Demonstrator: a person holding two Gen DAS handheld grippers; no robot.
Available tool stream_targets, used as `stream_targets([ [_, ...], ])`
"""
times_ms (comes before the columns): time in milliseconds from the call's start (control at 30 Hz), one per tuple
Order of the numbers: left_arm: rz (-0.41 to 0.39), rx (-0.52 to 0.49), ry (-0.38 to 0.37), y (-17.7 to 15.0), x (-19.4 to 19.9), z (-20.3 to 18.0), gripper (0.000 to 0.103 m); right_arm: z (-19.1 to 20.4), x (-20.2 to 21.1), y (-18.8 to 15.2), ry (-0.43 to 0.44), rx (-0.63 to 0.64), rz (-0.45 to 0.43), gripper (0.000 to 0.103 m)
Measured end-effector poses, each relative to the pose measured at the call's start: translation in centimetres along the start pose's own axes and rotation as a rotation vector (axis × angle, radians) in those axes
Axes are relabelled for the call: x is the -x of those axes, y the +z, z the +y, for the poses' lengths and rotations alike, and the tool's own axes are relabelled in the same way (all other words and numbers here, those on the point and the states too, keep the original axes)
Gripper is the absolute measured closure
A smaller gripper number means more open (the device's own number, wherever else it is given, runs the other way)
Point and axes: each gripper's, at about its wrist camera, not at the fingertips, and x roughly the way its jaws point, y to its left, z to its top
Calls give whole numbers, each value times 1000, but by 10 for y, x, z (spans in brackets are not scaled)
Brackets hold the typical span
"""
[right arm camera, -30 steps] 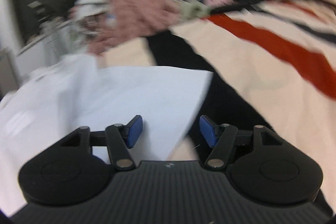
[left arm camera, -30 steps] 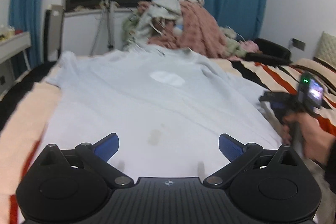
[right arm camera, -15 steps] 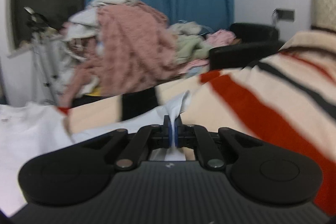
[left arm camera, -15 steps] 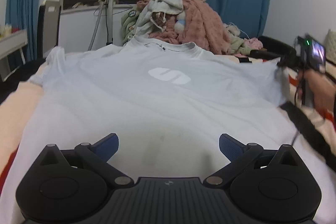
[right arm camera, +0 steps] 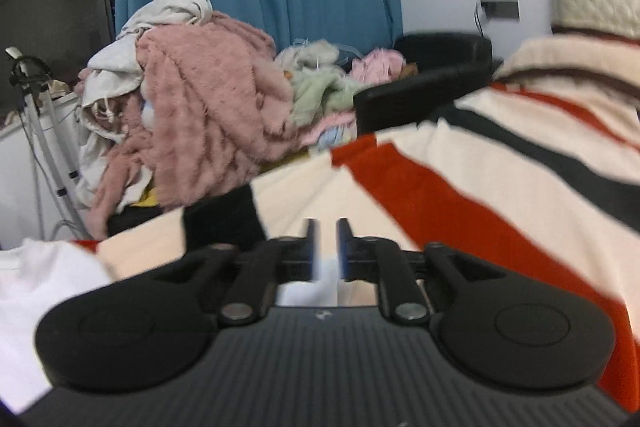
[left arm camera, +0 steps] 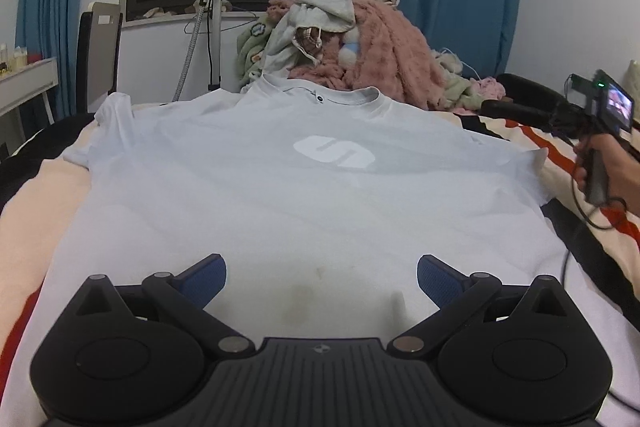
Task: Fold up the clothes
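The pale T-shirt (left arm camera: 304,187) lies face up, spread flat across the bed (left arm camera: 532,139), collar toward the far edge; its right sleeve, pinched half a second ago, is now let go; the right tool (right arm camera: 325,247) has just been opening, jaws narrowly parted, white cloth just behind them, unpressed; the left tool (left arm camera: 322,277) gapes empty; spreading looks finished, folding next; a white logo, no legible writing.

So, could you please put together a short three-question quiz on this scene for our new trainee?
1. True or false: the T-shirt lies spread flat on the striped blanket.
2. What stands behind the shirt's collar? A) a pile of clothes B) a lamp C) a suitcase
3. Fill in: the left gripper is wide ___ above the shirt's hem.

Key: 1 true, with its logo up. 2 A, the pile of clothes. 3 open, holding nothing.
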Motion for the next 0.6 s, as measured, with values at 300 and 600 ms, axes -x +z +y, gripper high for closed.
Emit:
stream_targets([
  [300, -15, 43, -34, -3, 28, 7, 1, 15, 162, -55, 88, -85, 62, 29],
  [600, -96, 25, -55, -2, 110, 7, 0, 60, 335, -91, 184, 49, 14, 29],
])
